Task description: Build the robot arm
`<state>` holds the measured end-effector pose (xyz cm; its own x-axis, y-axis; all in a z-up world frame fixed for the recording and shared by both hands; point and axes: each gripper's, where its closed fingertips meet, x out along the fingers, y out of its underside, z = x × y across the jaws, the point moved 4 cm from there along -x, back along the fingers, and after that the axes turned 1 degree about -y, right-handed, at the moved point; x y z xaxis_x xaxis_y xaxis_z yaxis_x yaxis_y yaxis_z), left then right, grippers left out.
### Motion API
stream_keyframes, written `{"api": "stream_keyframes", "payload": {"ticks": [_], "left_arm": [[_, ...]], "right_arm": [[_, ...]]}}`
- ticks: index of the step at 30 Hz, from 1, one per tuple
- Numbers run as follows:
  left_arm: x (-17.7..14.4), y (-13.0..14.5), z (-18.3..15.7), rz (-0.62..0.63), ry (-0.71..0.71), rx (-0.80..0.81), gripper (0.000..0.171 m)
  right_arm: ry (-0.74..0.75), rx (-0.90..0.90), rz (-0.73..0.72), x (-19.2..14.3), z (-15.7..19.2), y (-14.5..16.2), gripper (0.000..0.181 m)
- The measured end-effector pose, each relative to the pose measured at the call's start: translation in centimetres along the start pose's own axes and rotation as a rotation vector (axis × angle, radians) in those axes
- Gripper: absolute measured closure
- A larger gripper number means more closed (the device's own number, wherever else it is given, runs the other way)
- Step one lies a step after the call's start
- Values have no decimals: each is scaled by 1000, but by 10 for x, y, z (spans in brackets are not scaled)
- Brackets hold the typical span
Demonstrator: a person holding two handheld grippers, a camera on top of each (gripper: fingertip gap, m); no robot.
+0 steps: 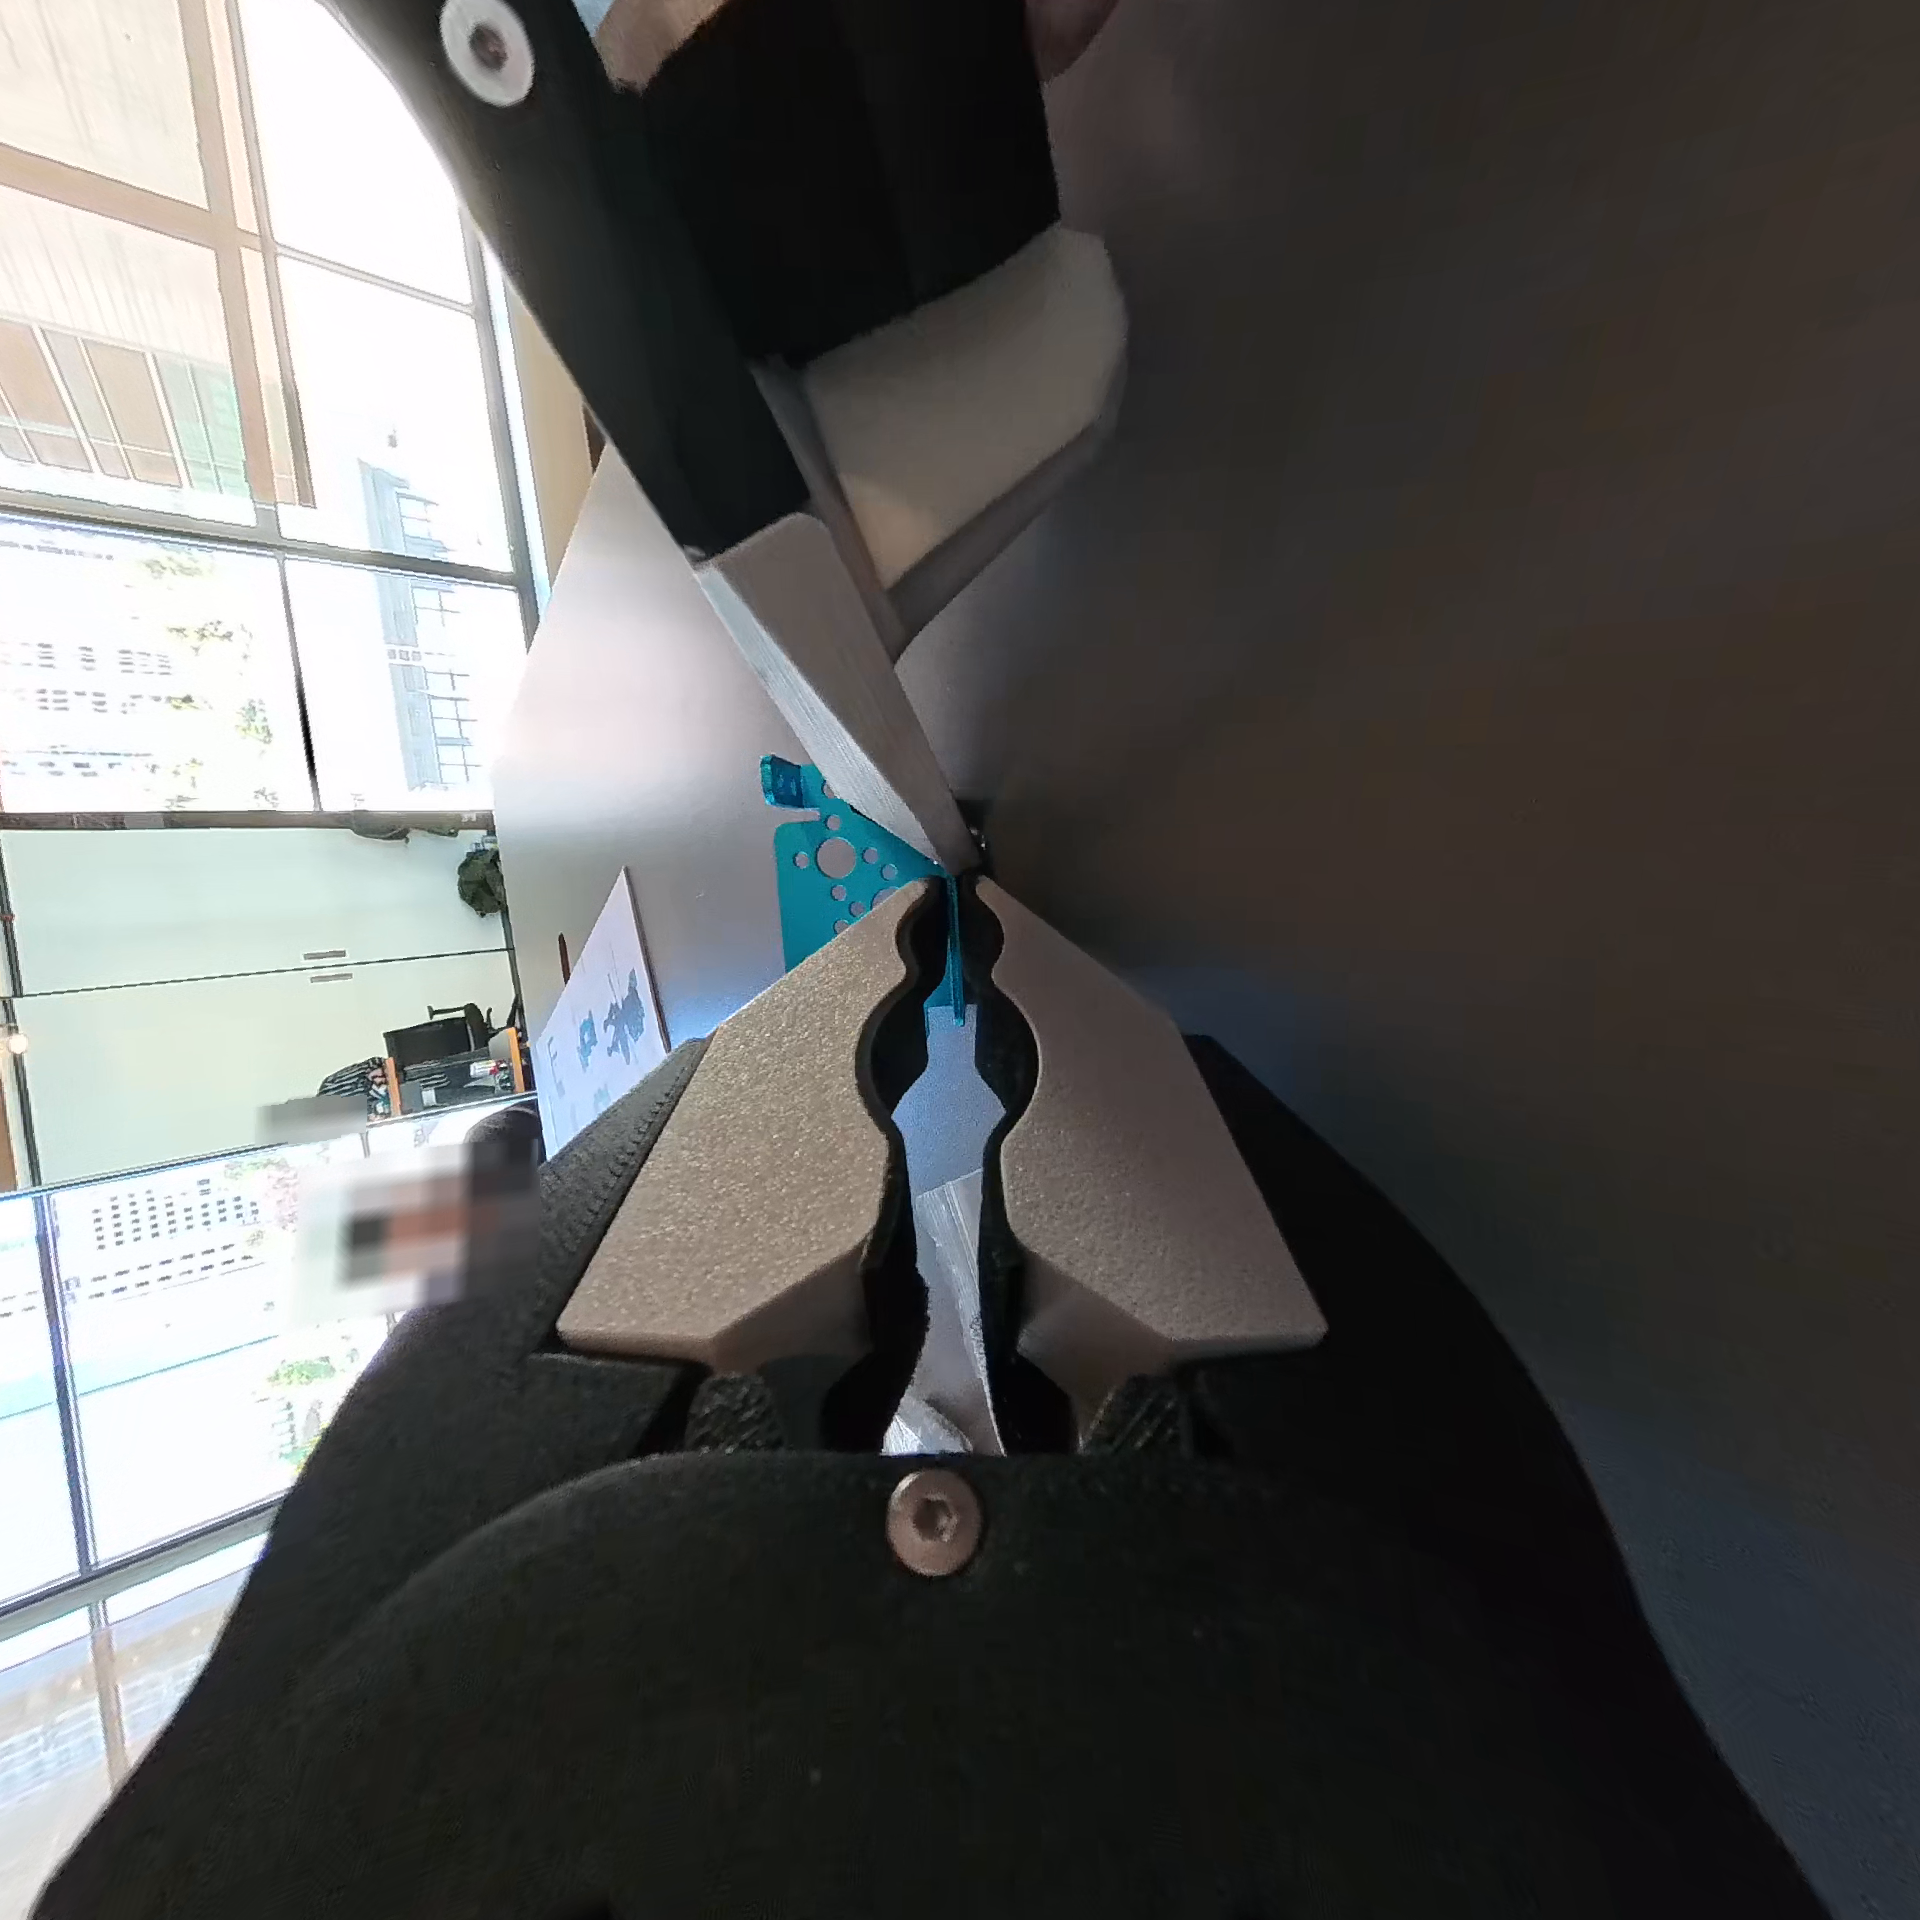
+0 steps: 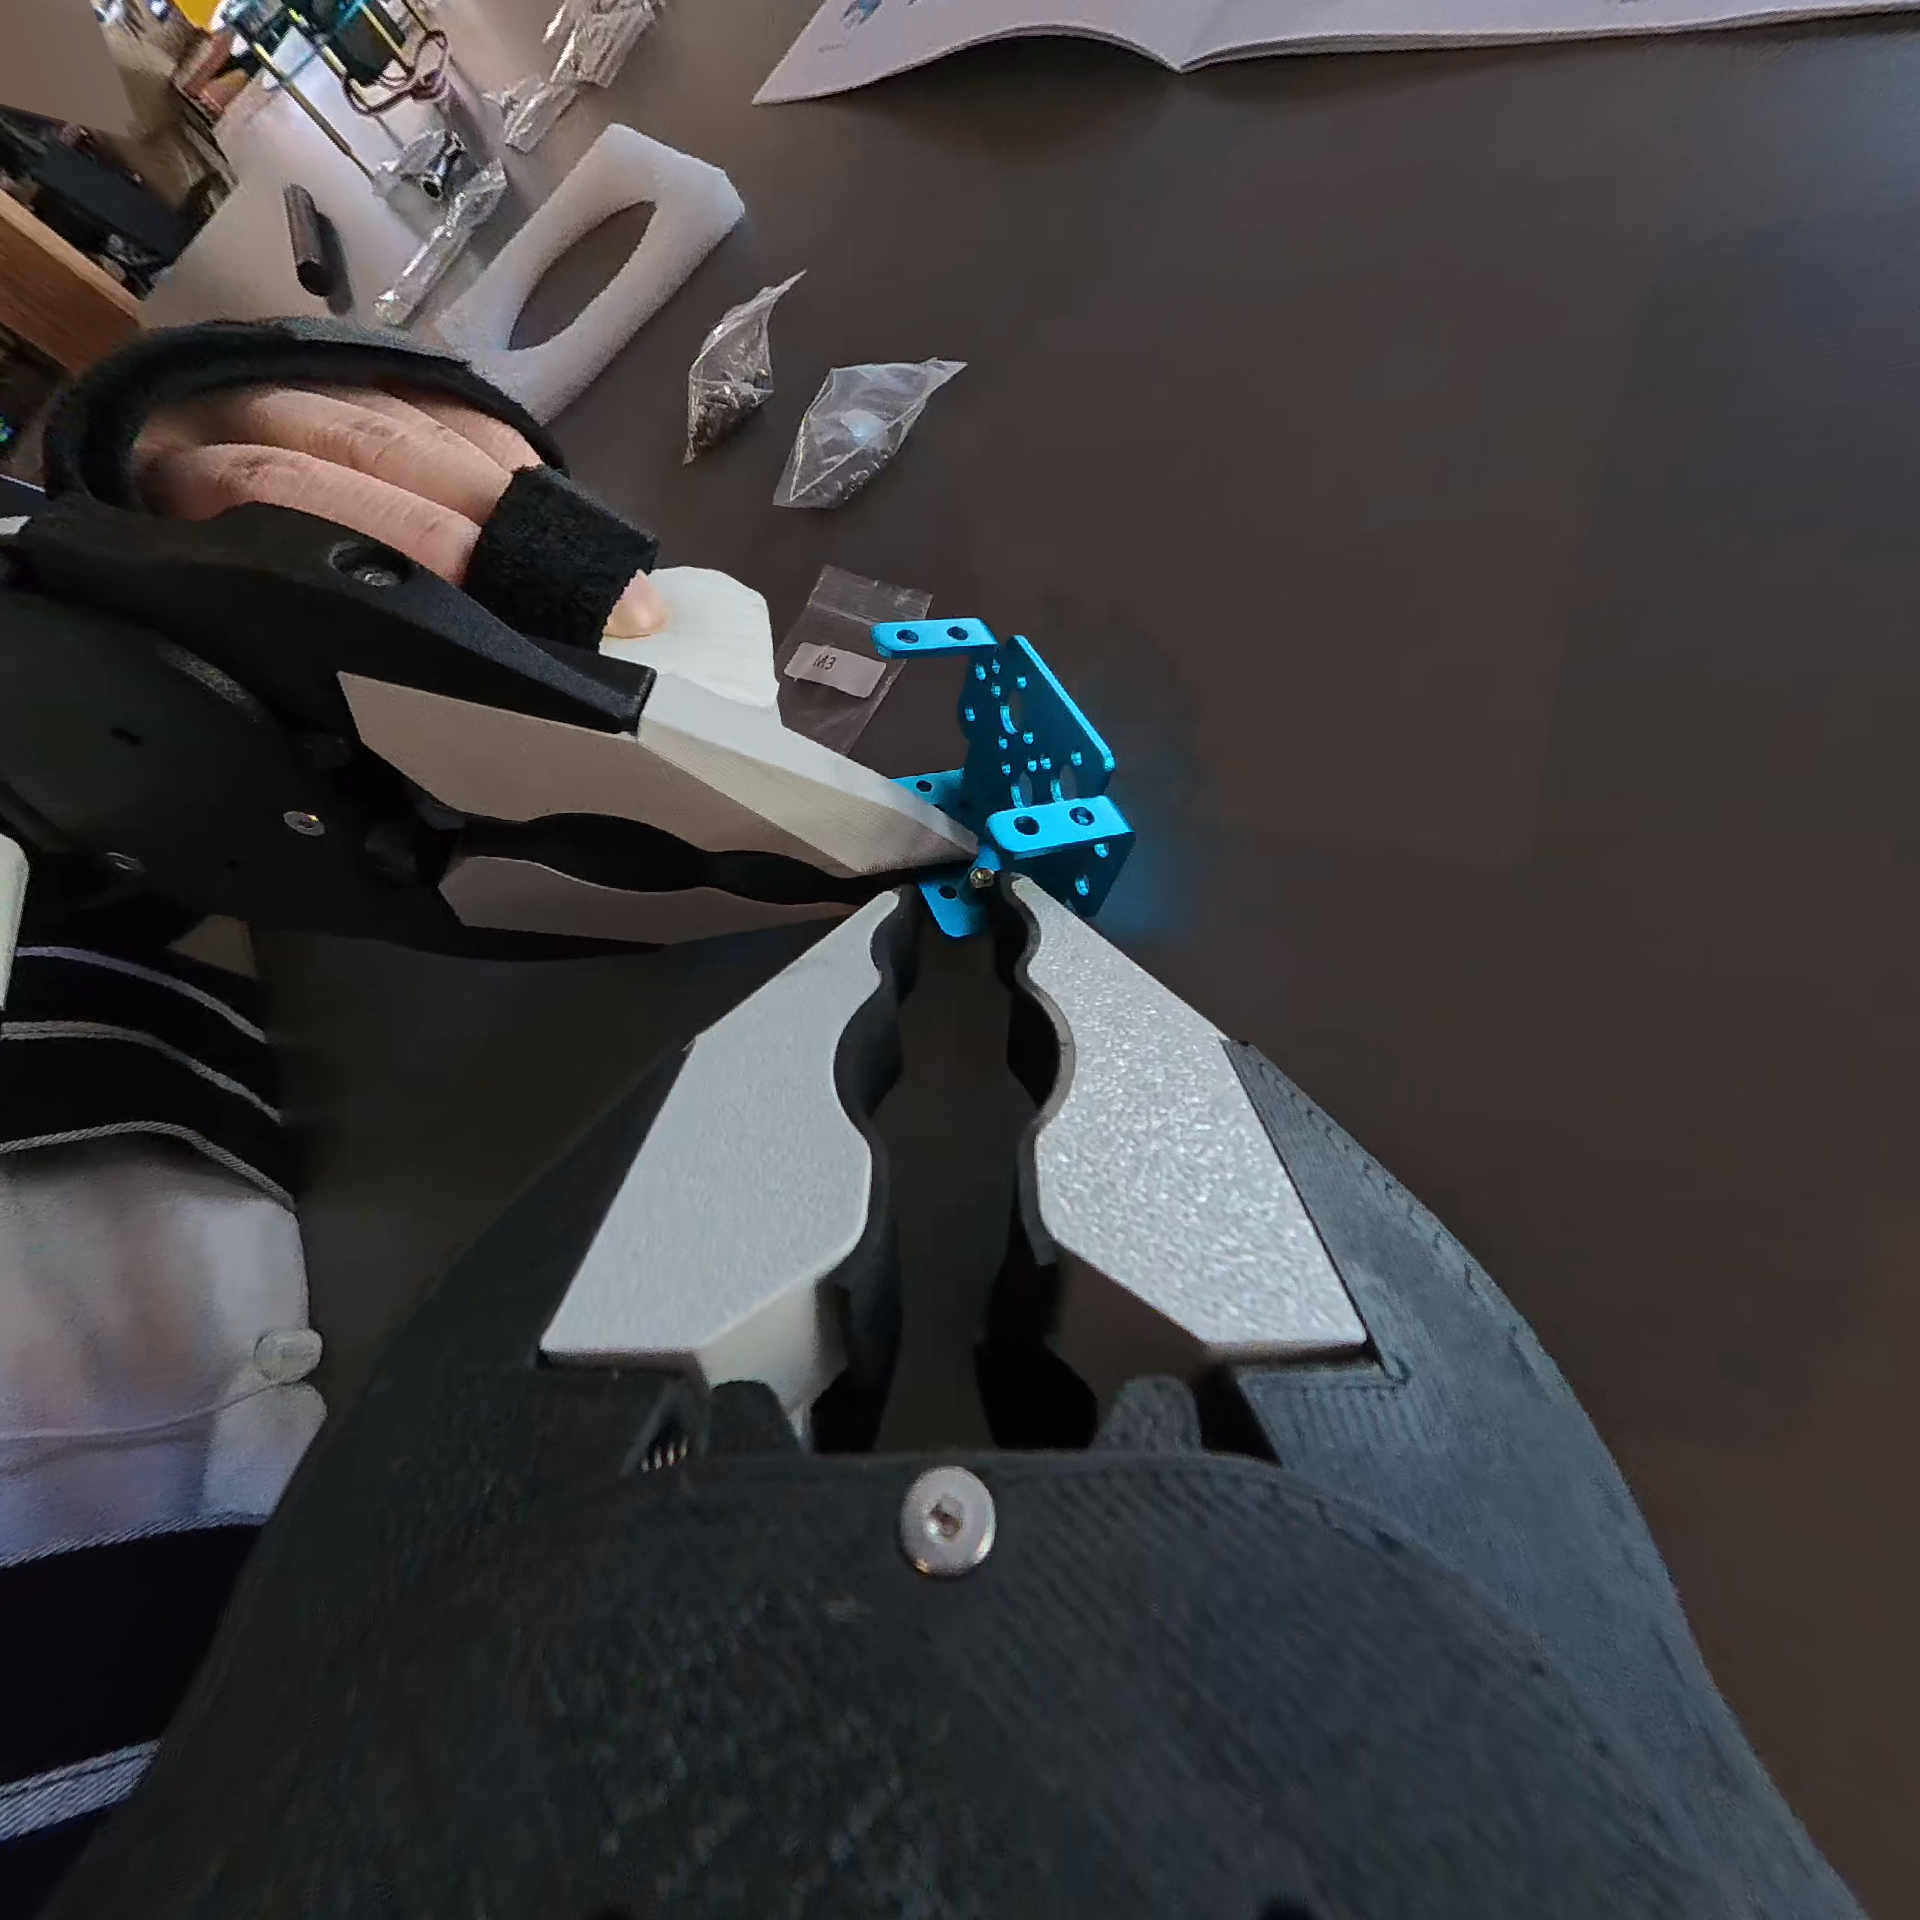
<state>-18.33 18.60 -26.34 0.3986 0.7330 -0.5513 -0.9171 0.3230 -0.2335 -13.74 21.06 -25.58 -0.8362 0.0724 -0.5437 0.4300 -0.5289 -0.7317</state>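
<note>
A blue anodised metal bracket (image 2: 1039, 727) with many holes is held just above a dark table (image 2: 1455, 520). My left gripper (image 2: 951, 831) comes in from the left and is shut on one of the bracket's flanges; in the left wrist view (image 1: 951, 883) the thin blue edge (image 1: 951, 966) sits between its pads. My right gripper (image 2: 956, 894) is closed down on a small brass screw (image 2: 979, 878) at a lower flange of the bracket. In the left wrist view the right gripper (image 1: 961, 847) reaches down from above, tip to tip with the left one.
Two clear bags of small hardware (image 2: 732, 379) (image 2: 857, 431) and a small labelled zip bag (image 2: 842, 665) lie beyond the bracket. A white foam block (image 2: 592, 281) with an oval cut-out and an open booklet (image 2: 1299, 31) lie farther back. A person's hand (image 2: 343, 457) holds the left gripper. Only a small space, under 4 cm, lies between the two pairs of fingers.
</note>
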Motion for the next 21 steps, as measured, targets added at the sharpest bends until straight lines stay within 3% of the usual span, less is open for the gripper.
{"api": "stream_keyframes", "payload": {"ticks": [8, 9, 14, 17, 21], "left_arm": [[1, 0, 1, 5, -5, -1, 171], [1, 0, 1, 4, -4, -3, 171], [1, -2, 1, -4, -4, 2, 171], [1, -1, 1, -6, -2, 1, 171], [1, -1, 1, -8, 1, 0, 171]], "right_arm": [[88, -11, -22, 0, 2, 0, 171], [64, -18, -32, 0, 6, -1, 180], [101, -39, -12, -1, 7, 0, 177], [157, -78, -7, -3, -1, 0, 157], [63, -12, -11, -1, -2, 0, 160]]}}
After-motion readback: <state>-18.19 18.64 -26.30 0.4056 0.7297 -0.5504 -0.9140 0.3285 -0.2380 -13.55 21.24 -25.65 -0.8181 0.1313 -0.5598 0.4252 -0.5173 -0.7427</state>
